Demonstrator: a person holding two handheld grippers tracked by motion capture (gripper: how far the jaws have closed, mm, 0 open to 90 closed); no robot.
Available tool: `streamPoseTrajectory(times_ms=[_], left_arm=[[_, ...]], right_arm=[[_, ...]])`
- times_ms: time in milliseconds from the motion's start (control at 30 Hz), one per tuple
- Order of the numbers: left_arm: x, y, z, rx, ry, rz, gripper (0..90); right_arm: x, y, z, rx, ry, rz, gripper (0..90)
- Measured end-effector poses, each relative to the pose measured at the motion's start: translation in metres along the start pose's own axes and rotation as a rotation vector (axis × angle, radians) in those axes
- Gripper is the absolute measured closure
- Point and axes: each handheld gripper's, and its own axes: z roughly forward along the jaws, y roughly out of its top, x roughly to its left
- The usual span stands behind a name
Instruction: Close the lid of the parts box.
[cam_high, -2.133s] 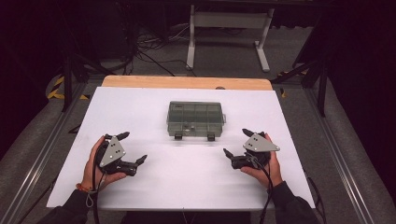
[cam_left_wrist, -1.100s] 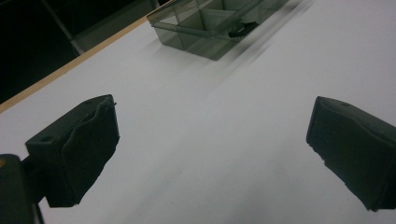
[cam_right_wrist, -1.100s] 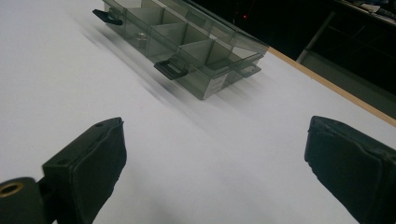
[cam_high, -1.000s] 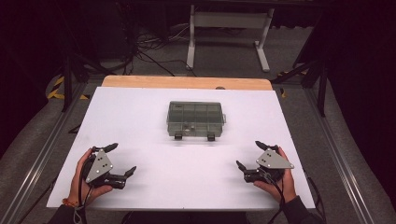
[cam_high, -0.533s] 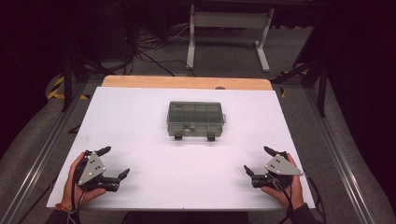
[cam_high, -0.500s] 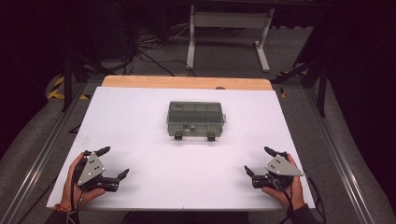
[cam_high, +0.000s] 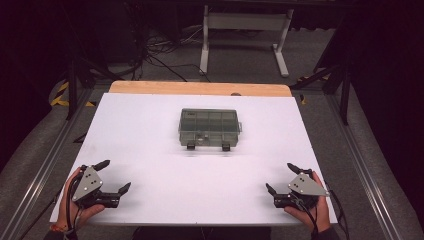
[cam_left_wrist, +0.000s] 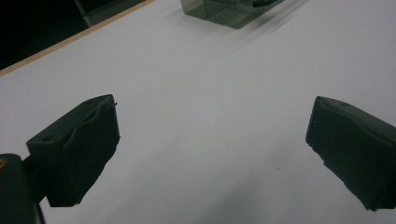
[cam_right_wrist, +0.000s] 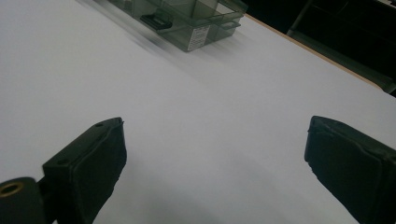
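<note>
Smoky grey, see-through plastic makes up the compartment box (cam_high: 210, 127), which sits lid-down-shut on the white table top (cam_high: 150, 135), a little far of the middle and roughly centred between left and right. Two dark latches show on its near side, and a small pale label shows on its front wall. In the right gripper view the box (cam_right_wrist: 187, 21) appears at the far left, its inner dividers faintly visible through the lid; in the left gripper view only a corner of it (cam_left_wrist: 224, 11) shows at the far edge.

The left gripper (cam_high: 113, 177) lies at the near left corner of the table, held in the person's left hand (cam_high: 75, 205), with its jaws spread wide and nothing between them. The right gripper (cam_high: 280, 177) lies at the near right corner, held in the right hand (cam_high: 310, 212), its jaws equally wide apart and empty. Both point inward and slightly far, toward the box, and both are well apart from it. In each gripper view bare white surface lies between the two black jaws.

A strip of light wood (cam_high: 200, 88) runs along the table's far edge. Beyond it, on the dark floor, stands a white metal frame (cam_high: 245, 25).
</note>
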Motion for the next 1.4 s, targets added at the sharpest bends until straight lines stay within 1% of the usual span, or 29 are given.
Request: streamPoseTrajectory(times_ms=[67,167,200,467,733,800,933,1067,1233,1400], left_arm=[[-0.0005,0.0007,-0.0003,-0.011,-0.004,-0.008,3.4],[-0.0007,0.0004,0.0004,-0.008,-0.012,-0.008,3.6],[-0.0006,0.0005,0.0006,-0.012,-0.014,-0.009,3.5],[-0.0008,0.0014,0.0014,-0.013,-0.012,-0.008,3.7],[-0.0027,0.0011,0.0028,-0.010,-0.021,-0.010,3.7],[-0.0026,0.0011,0.0027,-0.005,-0.022,-0.003,3.8],[-0.0031,0.0015,0.0018,-0.019,-0.022,-0.011,3.8],[-0.0052,0.0014,0.0026,-0.012,-0.027,-0.002,3.7],[-0.0059,0.0008,0.0036,-0.006,-0.028,-0.008,3.7],[-0.0059,0.0008,0.0041,-0.003,-0.027,-0.005,3.7]], right_arm=[[0.0013,-0.0007,-0.0004,0.002,0.004,-0.014,6.3],[0.0019,-0.0002,-0.0006,-0.002,0.011,-0.007,6.5],[0.0024,0.0003,-0.0010,-0.003,0.008,-0.012,6.5],[0.0021,0.0005,-0.0031,-0.017,0.007,0.002,6.5],[0.0039,0.0021,-0.0033,-0.024,0.007,-0.009,6.5],[0.0036,0.0021,-0.0038,-0.025,0.005,-0.002,6.5],[0.0041,0.0033,-0.0056,-0.035,0.002,0.002,6.7],[0.0059,0.0034,-0.0067,-0.031,0.001,-0.001,6.9],[0.0063,0.0038,-0.0055,-0.032,0.000,-0.002,6.8],[0.0071,0.0039,-0.0045,-0.030,0.006,-0.002,6.8]])
